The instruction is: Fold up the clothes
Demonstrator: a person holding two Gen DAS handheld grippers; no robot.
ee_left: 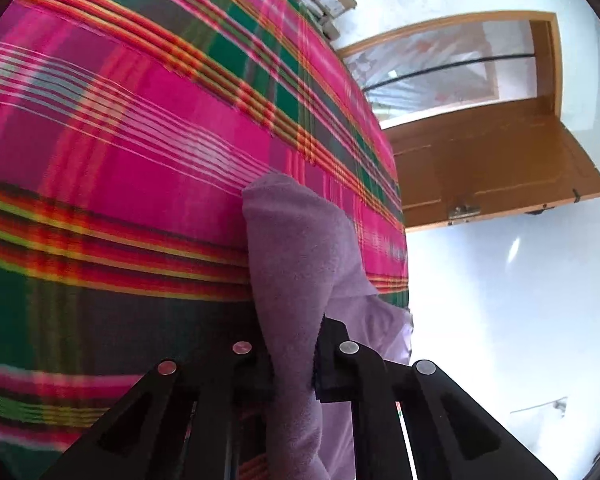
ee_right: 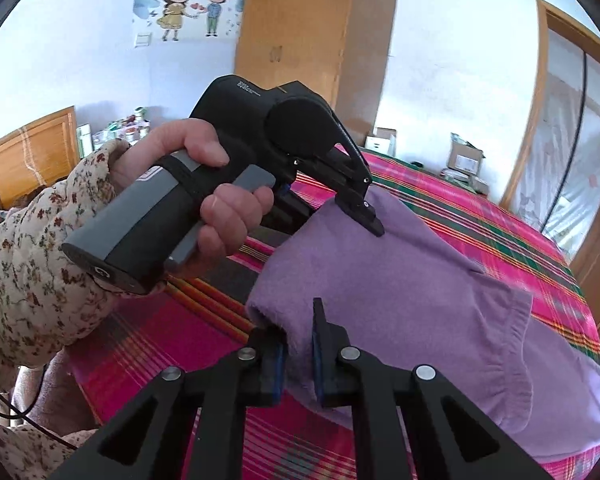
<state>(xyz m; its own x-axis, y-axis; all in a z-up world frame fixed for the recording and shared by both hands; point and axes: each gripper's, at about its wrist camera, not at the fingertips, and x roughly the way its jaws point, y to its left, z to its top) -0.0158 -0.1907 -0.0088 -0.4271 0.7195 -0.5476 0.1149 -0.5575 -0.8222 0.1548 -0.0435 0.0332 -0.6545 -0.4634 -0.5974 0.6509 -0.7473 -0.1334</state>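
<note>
A purple fleece garment [ee_right: 400, 280] lies on a bed with a pink, green and red plaid cover [ee_right: 500, 220]. My right gripper [ee_right: 298, 360] is shut on a bunched fold at the garment's near left edge. In the right wrist view a hand in a floral sleeve [ee_right: 40, 260] holds my left gripper [ee_right: 374, 220], whose tip pinches the garment's far edge. In the left wrist view the left gripper [ee_left: 294, 360] is shut on a raised ridge of the purple garment [ee_left: 296, 248], which stands up over the plaid cover [ee_left: 140, 140].
The bed's edge drops to a pale floor [ee_left: 500, 320] on the right. A wooden door [ee_left: 480, 168] stands open beyond it. Cardboard boxes [ee_right: 464, 160] sit past the bed's far side, and a tall wooden wardrobe [ee_right: 312, 28] stands against the wall.
</note>
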